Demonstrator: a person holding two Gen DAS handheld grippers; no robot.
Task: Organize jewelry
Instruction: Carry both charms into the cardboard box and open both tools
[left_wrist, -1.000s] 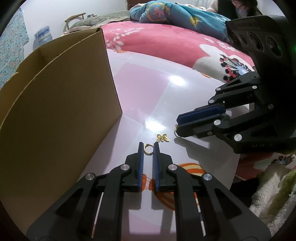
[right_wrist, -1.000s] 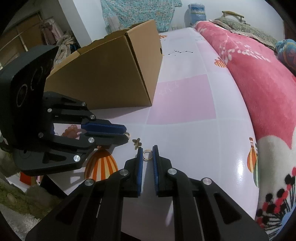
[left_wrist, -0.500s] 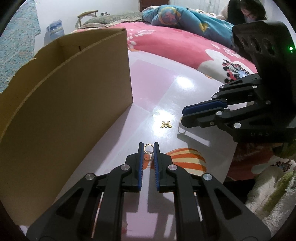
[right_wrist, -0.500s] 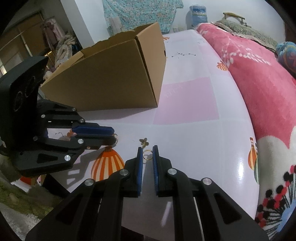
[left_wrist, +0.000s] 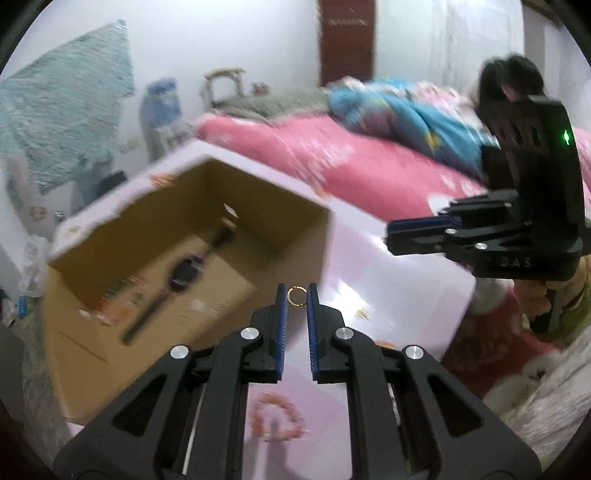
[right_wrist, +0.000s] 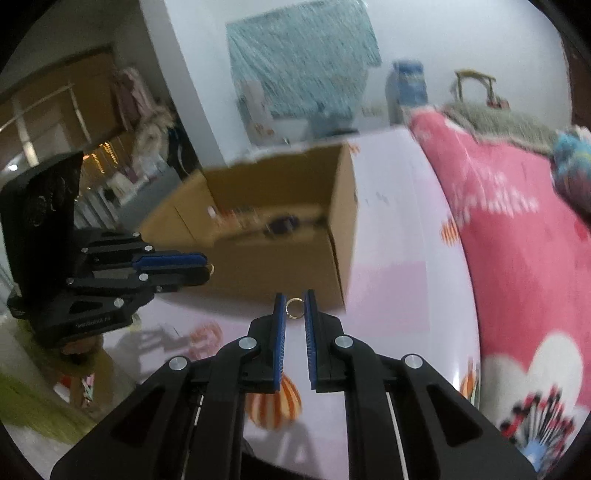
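Each gripper has a small gold hoop pinched at the very tips of its blue pads: the left gripper (left_wrist: 296, 295) is clamped on one gold ring (left_wrist: 296, 296), the right gripper (right_wrist: 294, 301) on a second gold ring (right_wrist: 294, 308). The hold is right at the tips, presumably because the hoops are so thin that nothing further back would catch them. Both hang above the pink desk (left_wrist: 388, 280), pointed toward the open cardboard box (left_wrist: 177, 258), which I take to be where the jewelry goes; a dark wristwatch (left_wrist: 184, 275) already lies on its floor. I think the hoops are about to be carried over the box's rim and let go inside. A beaded bracelet (left_wrist: 277, 415) lies on the desk beneath the left gripper, not yet collected
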